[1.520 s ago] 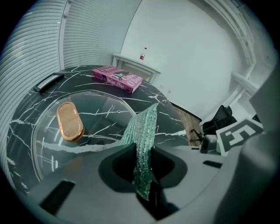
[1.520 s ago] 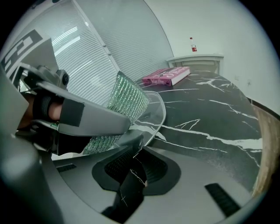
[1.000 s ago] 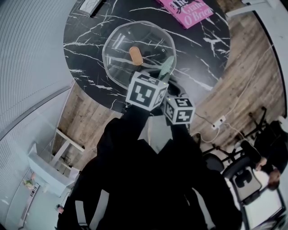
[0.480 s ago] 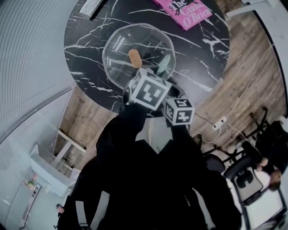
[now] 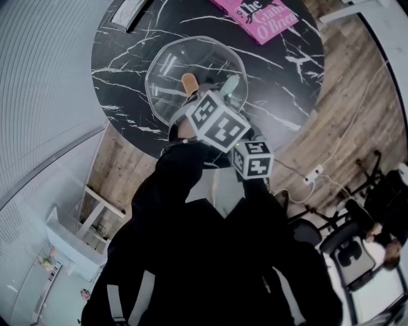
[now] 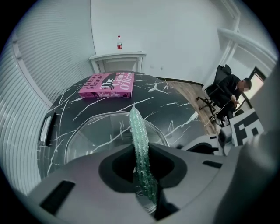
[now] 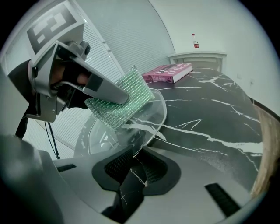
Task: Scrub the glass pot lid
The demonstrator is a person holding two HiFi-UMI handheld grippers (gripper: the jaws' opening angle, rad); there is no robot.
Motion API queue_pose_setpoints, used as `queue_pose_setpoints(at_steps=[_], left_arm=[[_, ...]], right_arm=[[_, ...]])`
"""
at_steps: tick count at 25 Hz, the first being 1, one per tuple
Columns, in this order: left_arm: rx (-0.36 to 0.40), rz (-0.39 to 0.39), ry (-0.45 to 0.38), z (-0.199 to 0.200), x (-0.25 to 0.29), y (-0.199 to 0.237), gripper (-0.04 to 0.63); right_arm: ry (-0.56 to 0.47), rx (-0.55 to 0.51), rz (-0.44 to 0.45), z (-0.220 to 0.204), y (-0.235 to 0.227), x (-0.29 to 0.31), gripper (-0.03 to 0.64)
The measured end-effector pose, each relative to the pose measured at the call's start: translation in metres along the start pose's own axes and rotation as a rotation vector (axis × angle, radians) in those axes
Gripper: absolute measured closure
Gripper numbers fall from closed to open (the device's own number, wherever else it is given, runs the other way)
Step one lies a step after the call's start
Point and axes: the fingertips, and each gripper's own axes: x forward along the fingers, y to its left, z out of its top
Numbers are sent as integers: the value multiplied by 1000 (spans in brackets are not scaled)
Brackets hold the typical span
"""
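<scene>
A clear glass pot lid (image 5: 185,60) with a tan knob (image 5: 189,81) lies over the black marble table (image 5: 287,70). My right gripper (image 7: 138,164) is shut on the lid's near rim, and the lid (image 7: 144,118) slopes away from its jaws. A green scrub pad (image 7: 120,103) rests flat on the glass, and my left gripper (image 7: 124,97) is shut on it. In the left gripper view the green scrub pad (image 6: 142,148) stands edge-on between the jaws, above the lid (image 6: 92,131). From the head view, marker cubes hide both grippers' jaws.
A pink book (image 5: 261,14) lies at the table's far side, and a flat dark device (image 6: 47,127) at its left edge. Behind the table stands a white shelf with a bottle (image 6: 118,42). A person sits in an office chair (image 6: 225,94) on the wooden floor at right.
My left gripper has slid with the green pad across the lid toward the knob, its cube turning. The right gripper has stayed at the lid's near rim.
</scene>
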Motion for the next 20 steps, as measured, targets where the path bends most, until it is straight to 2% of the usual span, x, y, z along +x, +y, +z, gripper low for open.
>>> queue_pose_setpoints(at_steps=[11, 20], left_arm=[[177, 120, 37, 16, 16, 15, 534], [216, 147, 60, 20, 25, 26, 533]], right_arm=[[10, 3, 1, -1, 1, 1, 555], [11, -7, -6, 1, 2, 0, 555]])
